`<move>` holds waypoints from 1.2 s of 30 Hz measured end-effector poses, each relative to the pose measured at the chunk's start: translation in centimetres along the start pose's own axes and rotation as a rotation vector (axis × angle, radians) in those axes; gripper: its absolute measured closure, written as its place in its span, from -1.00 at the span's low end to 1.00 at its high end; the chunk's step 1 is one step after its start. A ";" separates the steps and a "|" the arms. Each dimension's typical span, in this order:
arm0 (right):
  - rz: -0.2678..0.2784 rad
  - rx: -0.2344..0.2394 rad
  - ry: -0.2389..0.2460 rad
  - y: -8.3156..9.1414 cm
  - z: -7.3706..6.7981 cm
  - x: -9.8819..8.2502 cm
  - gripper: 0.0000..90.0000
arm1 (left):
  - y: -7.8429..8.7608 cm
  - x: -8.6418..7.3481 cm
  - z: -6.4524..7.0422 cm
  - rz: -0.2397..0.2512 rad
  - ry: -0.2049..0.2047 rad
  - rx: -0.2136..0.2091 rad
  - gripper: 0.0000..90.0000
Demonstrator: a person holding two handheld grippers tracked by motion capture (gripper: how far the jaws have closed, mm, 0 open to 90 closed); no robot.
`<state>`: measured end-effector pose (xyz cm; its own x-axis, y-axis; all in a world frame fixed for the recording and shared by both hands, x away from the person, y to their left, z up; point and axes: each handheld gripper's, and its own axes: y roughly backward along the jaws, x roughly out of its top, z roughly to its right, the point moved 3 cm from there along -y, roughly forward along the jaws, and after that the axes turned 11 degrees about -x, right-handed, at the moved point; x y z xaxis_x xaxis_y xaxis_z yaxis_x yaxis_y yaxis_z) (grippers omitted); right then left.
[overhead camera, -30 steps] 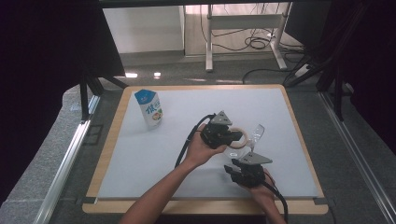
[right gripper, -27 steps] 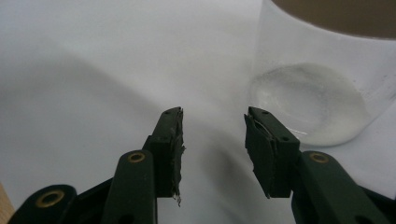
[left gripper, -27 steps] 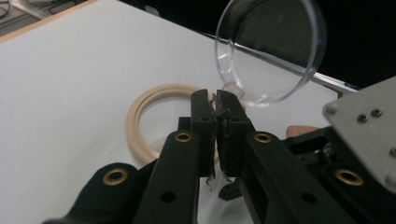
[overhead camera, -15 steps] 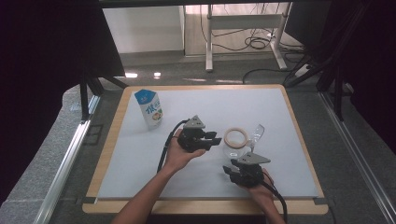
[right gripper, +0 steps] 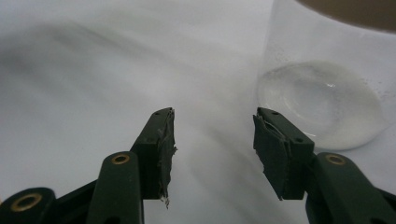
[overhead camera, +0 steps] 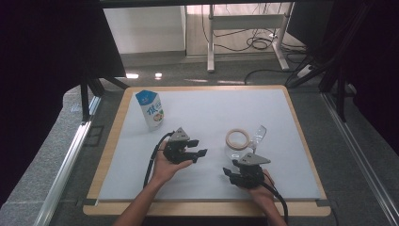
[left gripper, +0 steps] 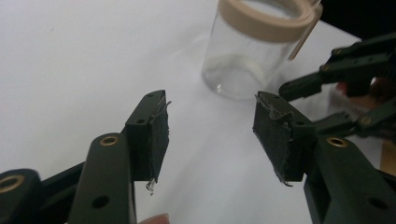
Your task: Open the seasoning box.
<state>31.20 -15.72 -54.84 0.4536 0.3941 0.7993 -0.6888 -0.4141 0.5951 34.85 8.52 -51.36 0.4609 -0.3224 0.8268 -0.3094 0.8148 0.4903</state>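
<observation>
The left gripper [overhead camera: 200, 153] has drawn back leftward from the jar [overhead camera: 237, 143], jaws spread and empty. The right gripper [overhead camera: 229, 173], also agape, sits just beside the upright jar, probably released.

A wooden-rimmed table [overhead camera: 295, 115] is seen from above, covered by a white mat [overhead camera: 211, 106]. A blue-and-white carton [overhead camera: 151, 110] is stood upright near the mat's far left corner. A clear glass jar [overhead camera: 237, 145] with a beige ring [overhead camera: 237, 138] at its mouth is placed upright right of centre, well apart from the carton. A transparent piece [overhead camera: 259, 135], too faint to identify, is set just beside the jar on its right. Beyond the table, black cables [overhead camera: 256, 43] are coiled on the grey floor [overhead camera: 197, 70] under a white desk frame [overhead camera: 244, 21]. Dark curtains [overhead camera: 47, 56] are hung at both sides.
</observation>
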 end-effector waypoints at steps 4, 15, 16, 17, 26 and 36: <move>-0.003 -0.006 -0.004 -0.1 0.0 0.0 0.05 | 0.6 -1.3 -0.2 -0.004 0.005 0.026 -0.05; 0.001 0.005 0.004 -0.1 -0.4 0.1 0.03 | 2.4 -2.4 -0.5 0.015 0.031 0.067 -0.10; 0.001 0.005 0.004 -0.1 -0.4 0.1 0.02 | 2.5 -2.5 -0.5 0.013 0.031 0.070 -0.10; 0.002 0.004 0.004 -0.1 -0.4 0.1 0.02 | 2.5 -2.6 -0.6 0.009 0.032 0.073 -0.10; 0.003 -0.004 -0.001 -0.1 -0.1 0.1 0.01 | 3.9 -3.6 -1.7 -0.002 0.058 0.125 -0.10; 0.010 0.000 0.004 -0.1 -0.3 0.2 0.01 | 4.5 -4.5 -2.3 -0.002 0.082 0.147 -0.09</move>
<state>31.17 -15.39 -54.74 0.4444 0.3936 0.8047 -0.6929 -0.4183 0.5873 33.25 14.79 -53.50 0.5259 -0.2785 0.8036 -0.4241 0.7332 0.5316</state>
